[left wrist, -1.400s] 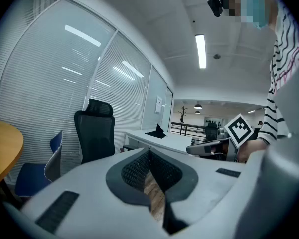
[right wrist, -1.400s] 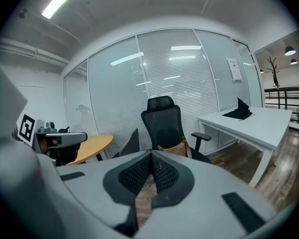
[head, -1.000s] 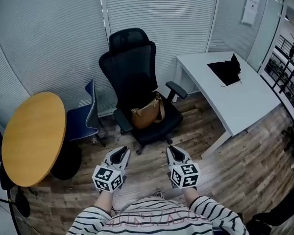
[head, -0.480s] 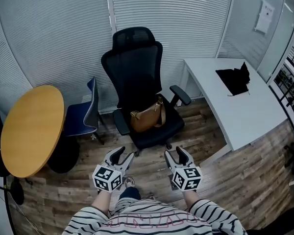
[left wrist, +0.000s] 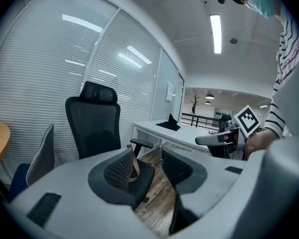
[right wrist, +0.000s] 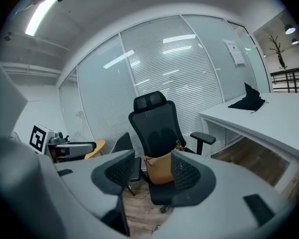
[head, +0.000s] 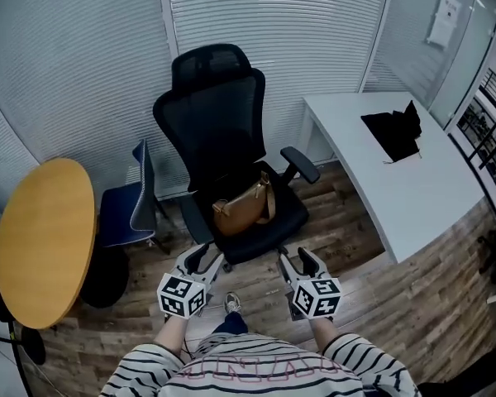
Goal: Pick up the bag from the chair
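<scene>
A tan leather bag (head: pixel 241 207) with a strap leans on the seat of a black mesh office chair (head: pixel 217 131). It shows between the jaws in the right gripper view as bag (right wrist: pixel 159 168) on chair (right wrist: pixel 157 121); only its strap (left wrist: pixel 134 169) peeks out in the left gripper view. My left gripper (head: pixel 205 256) and right gripper (head: pixel 296 260) hover side by side just short of the seat's front edge, both open and empty.
A round wooden table (head: pixel 41 238) stands at the left with a blue chair (head: pixel 128 209) beside it. A white desk (head: pixel 405 168) holding a black object (head: pixel 393 131) is at the right. Slatted blinds cover glass walls behind. The floor is wood plank.
The view has closed in on the chair over the last second; both grippers now sit nearer the seat's front edge. The jaws stay open.
</scene>
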### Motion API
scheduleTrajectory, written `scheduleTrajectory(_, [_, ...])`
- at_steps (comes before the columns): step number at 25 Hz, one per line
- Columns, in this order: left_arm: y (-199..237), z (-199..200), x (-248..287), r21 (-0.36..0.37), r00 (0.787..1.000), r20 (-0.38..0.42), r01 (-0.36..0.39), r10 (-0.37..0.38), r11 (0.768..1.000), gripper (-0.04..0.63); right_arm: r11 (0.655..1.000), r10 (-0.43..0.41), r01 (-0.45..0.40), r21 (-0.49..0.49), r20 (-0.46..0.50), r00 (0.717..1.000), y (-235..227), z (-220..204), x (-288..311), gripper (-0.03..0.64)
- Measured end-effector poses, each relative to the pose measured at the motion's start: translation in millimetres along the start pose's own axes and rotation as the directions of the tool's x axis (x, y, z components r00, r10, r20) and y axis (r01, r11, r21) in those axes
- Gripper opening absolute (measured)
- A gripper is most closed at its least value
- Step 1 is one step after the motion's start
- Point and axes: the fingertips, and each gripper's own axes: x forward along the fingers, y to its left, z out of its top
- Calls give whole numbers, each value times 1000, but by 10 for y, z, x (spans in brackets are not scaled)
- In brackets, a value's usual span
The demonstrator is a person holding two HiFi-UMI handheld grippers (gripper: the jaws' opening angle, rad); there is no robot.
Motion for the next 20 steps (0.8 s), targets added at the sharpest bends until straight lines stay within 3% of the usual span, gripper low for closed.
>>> scheduleTrajectory(13, [1113,-42,829,-21,991,-101,83,-85,996,160,994,-101,102,40,-37,994,-214,285,1277,219])
scheduleTrajectory(20, [1570,-185,1117,-74,990,-127,54,-63,996,179,992,-127,128,18,-46,991,-377,416,1788,219])
